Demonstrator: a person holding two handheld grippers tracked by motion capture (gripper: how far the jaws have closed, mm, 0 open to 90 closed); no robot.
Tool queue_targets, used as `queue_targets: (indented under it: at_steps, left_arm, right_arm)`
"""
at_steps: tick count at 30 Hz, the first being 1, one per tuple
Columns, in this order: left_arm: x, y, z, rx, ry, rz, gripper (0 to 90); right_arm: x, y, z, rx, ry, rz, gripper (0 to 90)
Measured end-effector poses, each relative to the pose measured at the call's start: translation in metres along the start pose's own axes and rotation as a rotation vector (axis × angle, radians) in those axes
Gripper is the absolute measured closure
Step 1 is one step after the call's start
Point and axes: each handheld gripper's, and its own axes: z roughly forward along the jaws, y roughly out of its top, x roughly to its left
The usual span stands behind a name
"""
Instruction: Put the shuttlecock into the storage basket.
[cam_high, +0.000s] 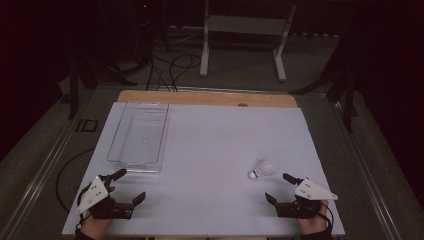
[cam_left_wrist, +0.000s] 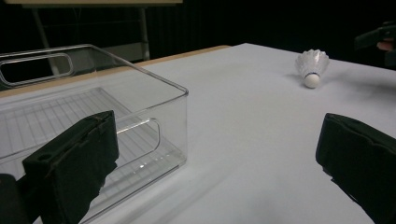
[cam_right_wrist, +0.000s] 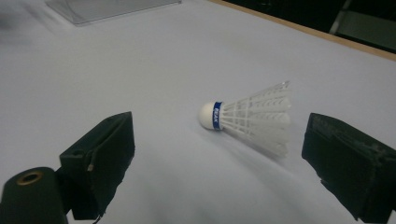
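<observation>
Both sets of jaws spread; right gripper (cam_high: 280, 189) should straddle the shuttlecock (cam_high: 262, 169) at its eleven o'clock, pinching the cork, while left gripper (cam_high: 129, 186) waits by the clear bin (cam_high: 116, 150).

A clear box (cam_high: 139, 136) sits on the counter (cam_high: 215, 150), on the left side toward the back. It is long and see-through, with nothing in it. Its floor has thin lines running along it, and each short end has a cut-out handle. The counter top is white and flat. A strip of brown wood (cam_high: 207, 98) runs along its far edge. Behind the counter is a grey floor (cam_high: 240, 75). A white stand (cam_high: 245, 35) with two legs is on that floor. Black cables (cam_high: 170, 67) lie in loops beside it. The room around is very dark.
</observation>
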Motion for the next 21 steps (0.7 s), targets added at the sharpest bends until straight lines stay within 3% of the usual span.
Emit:
queue_targets:
  at_steps: [12,21]
  left_arm:
    - [-0.0038,0.0002,0.0038,0.028,-0.017,0.021,0.1]
    - [-0.0019,-0.0010,0.0036,0.026,-0.021,0.006,0.1]
  right_arm:
    - [0.0055,0.0031,-0.0003,0.028,0.034,-0.023,8.8]
    - [0.0068,0.0057,-0.0025,0.049,0.046,-0.034,8.3]
